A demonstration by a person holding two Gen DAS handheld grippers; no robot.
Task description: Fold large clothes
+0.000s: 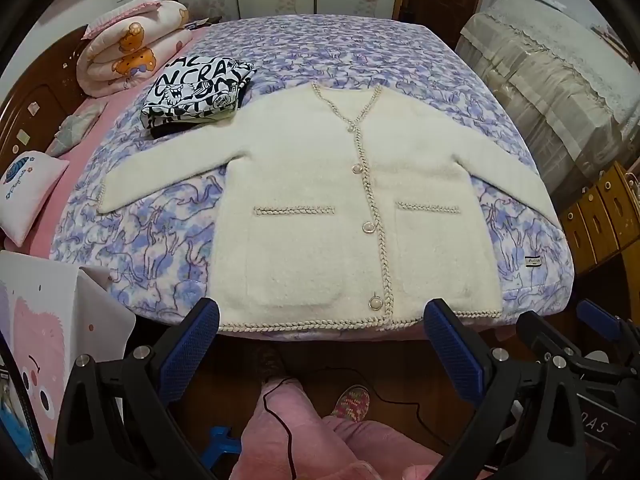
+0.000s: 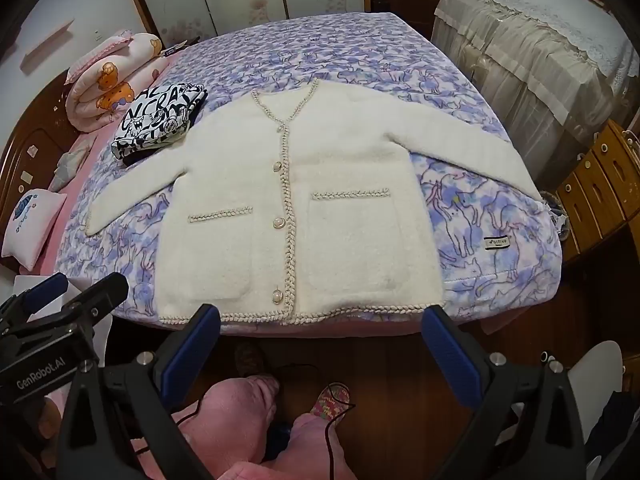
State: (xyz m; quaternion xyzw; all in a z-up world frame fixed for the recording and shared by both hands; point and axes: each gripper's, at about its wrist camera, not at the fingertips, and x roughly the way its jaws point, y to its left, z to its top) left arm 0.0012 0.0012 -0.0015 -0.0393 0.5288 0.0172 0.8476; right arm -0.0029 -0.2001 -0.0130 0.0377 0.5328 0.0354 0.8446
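Note:
A cream fuzzy cardigan with braided trim, pearl buttons and two pockets lies flat and face up on the bed, sleeves spread out to both sides. It also shows in the right wrist view. My left gripper is open and empty, held just off the bed's near edge by the cardigan's hem. My right gripper is open and empty too, at the same edge. The right gripper shows at the lower right of the left wrist view.
A folded black-and-white printed garment lies beside the cardigan's left shoulder. A rolled pink quilt and a small pillow are at the left. The bed has a purple cat-print cover. Wooden drawers and a covered cabinet stand right.

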